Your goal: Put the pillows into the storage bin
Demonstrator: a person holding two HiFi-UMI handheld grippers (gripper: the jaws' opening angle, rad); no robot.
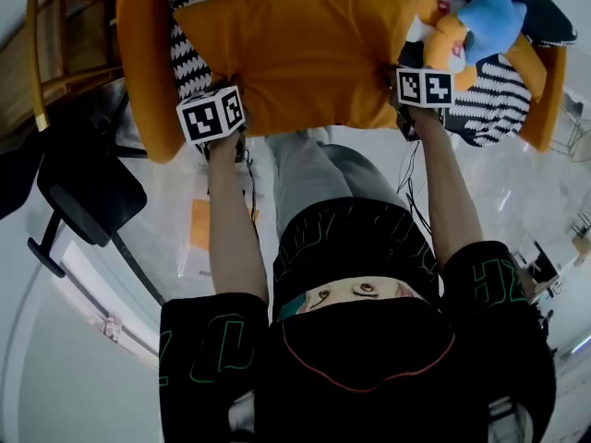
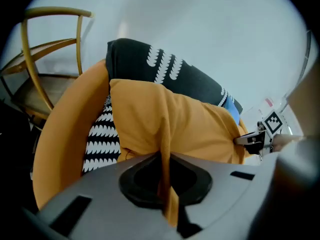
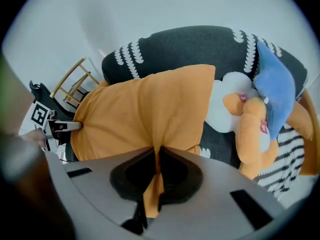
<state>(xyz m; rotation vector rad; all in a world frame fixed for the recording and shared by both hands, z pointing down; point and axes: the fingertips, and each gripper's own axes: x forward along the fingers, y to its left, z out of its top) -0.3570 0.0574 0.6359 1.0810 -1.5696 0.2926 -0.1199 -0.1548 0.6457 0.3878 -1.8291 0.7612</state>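
My left gripper (image 2: 164, 179) and right gripper (image 3: 156, 176) are each clenched on a fold of the plump orange fabric pillow (image 1: 305, 53), one toward each end of its near edge. Its bulk lies just ahead of my fingertips. I'd judge it soft and light (the cover bunches easily), so deep folds should hold best.

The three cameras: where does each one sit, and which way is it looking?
Head view: on the person's head, looking steeply down; shows both forearms, black shirt, left tool and right tool pinching the orange pillow.
Left gripper view: on the left tool, looking along its shut jaws at the pillow; right tool at far right.
Right gripper view: on the right tool, likewise; left tool at far left, soft toy to the right.
Shared: all three see the pillow.
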